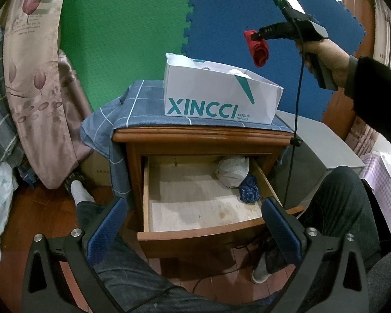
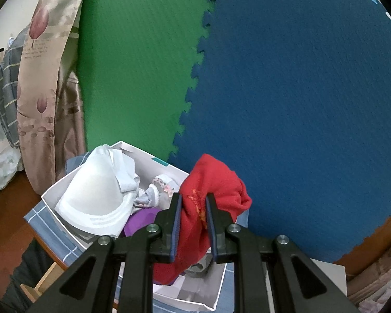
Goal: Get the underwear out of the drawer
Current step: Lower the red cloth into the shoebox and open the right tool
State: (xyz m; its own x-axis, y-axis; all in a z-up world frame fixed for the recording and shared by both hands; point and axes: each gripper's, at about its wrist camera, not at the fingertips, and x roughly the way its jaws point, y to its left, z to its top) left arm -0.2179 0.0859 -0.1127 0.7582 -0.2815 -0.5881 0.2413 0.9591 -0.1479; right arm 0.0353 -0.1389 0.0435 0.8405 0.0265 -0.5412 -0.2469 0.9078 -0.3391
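A red piece of underwear hangs clamped between the blue pads of my right gripper, held in the air over the white shoe box. The left wrist view shows the same red underwear above the box's right end, with the right gripper shut on it. The wooden drawer stands pulled out below. A white garment and a dark blue one lie in its back right corner. My left gripper is wide open in front of the drawer, holding nothing.
The box sits on a blue checked cloth over the nightstand and holds white and purple garments. A person's legs flank the drawer. Curtains hang left; a grey cabinet stands right. Green and blue foam mats cover the wall.
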